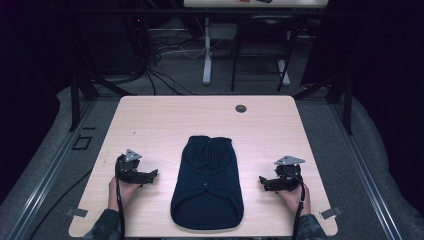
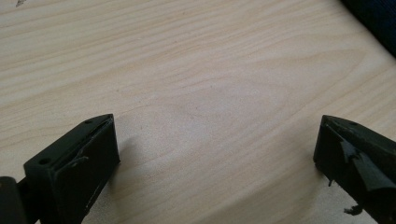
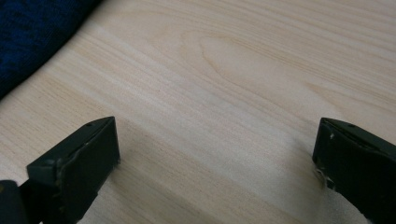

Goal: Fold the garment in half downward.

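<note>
A: What's out, counted?

B: One dark navy garment (image 1: 207,182) on one light wooden table (image 1: 150,120), and two tools, one in each hand. There is also one round hole (image 1: 241,108) near the table's far edge.

A: Where does the garment sit, and how does it run?

B: Flat at the middle of the table, toward the near edge. Its long axis runs near to far. The narrower end points away from the person; the wider rounded end is nearest them.

A: And the tools?

B: The left tool (image 1: 150,175) rests on the table left of the garment, apart from it, jaws spread wide over bare wood. The right tool (image 1: 263,181) mirrors it on the right, also wide and holding nothing. Both point inward at the garment.
</note>
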Demonstrator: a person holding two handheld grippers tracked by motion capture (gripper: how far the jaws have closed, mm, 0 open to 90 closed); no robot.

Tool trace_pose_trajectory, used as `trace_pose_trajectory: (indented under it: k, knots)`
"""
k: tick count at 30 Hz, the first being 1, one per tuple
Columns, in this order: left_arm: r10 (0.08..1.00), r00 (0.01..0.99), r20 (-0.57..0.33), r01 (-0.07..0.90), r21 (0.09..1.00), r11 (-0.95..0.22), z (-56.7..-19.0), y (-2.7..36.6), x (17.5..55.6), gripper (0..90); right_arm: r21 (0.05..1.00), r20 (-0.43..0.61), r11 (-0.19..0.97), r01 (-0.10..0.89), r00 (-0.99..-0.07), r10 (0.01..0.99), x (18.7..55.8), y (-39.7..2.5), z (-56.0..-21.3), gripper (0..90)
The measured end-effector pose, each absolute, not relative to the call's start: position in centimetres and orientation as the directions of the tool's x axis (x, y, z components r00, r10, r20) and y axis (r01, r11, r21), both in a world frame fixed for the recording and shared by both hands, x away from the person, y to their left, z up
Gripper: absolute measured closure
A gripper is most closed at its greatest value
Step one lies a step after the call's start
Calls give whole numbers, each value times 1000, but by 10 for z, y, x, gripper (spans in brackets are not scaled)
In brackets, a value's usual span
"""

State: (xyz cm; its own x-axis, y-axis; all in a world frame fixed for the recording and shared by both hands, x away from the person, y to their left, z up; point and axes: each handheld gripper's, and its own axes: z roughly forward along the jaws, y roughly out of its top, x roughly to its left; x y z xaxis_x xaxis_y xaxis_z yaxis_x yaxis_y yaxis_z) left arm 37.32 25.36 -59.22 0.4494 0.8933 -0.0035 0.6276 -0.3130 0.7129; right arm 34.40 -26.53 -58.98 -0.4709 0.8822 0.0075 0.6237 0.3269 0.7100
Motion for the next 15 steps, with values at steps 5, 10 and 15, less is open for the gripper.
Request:
trace_pose_trajectory:
  k: [5, 10, 15]
  knots:
    - [893, 450, -3, 628, 713, -313, -592, 254, 373, 0, 711, 8, 327, 623, -472, 882, 344, -265, -590, 0]
    - [894, 448, -3, 628, 713, -312, -592, 253, 373, 0, 713, 7, 327, 621, -472, 882, 344, -265, -590, 0]
    - [895, 446, -3, 629, 713, -311, -592, 253, 373, 0, 712, 5, 327, 621, -471, 882, 345, -264, -590, 0]
